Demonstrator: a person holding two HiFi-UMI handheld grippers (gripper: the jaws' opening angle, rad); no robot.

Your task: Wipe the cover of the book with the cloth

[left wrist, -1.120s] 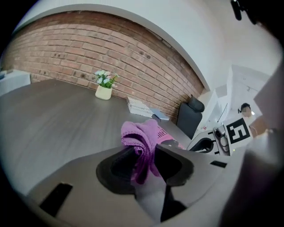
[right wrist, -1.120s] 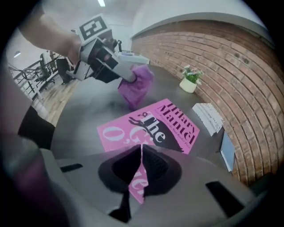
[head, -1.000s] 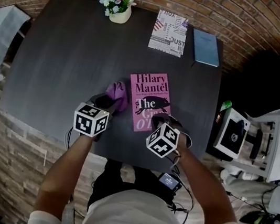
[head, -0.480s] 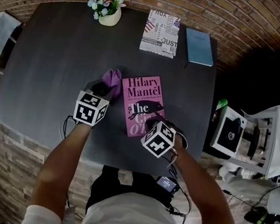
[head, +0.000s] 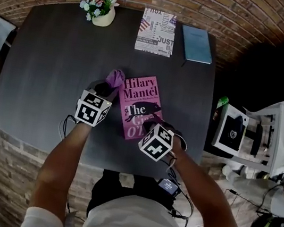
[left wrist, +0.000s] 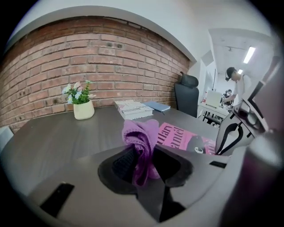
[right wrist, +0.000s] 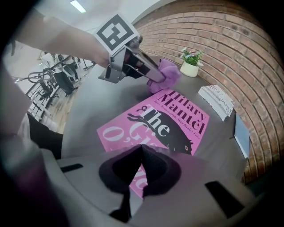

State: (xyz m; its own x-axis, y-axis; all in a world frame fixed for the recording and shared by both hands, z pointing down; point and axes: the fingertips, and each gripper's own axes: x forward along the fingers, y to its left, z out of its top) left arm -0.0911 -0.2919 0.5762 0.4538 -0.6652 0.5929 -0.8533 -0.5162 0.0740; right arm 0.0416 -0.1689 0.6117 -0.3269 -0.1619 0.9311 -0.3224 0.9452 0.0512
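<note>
Pinching the soft, light purple knitted cloth [left wrist: 141, 138] by its bunched middle, jaws just closing tighter, the left gripper [left wrist: 143, 166] holds it at centre frame beside the stiff pink paperback book [head: 140, 100], whose lower edge the right gripper [right wrist: 141, 150], jaws together, seems to press.

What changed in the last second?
The left tool carried the purple cloth away from the person, along the left edge of the pink book toward its top corner. Its jaws have just been closing on the cloth. Unchanged: the right tool is shut over the book's near end, and the book and flower pot are in place.
</note>
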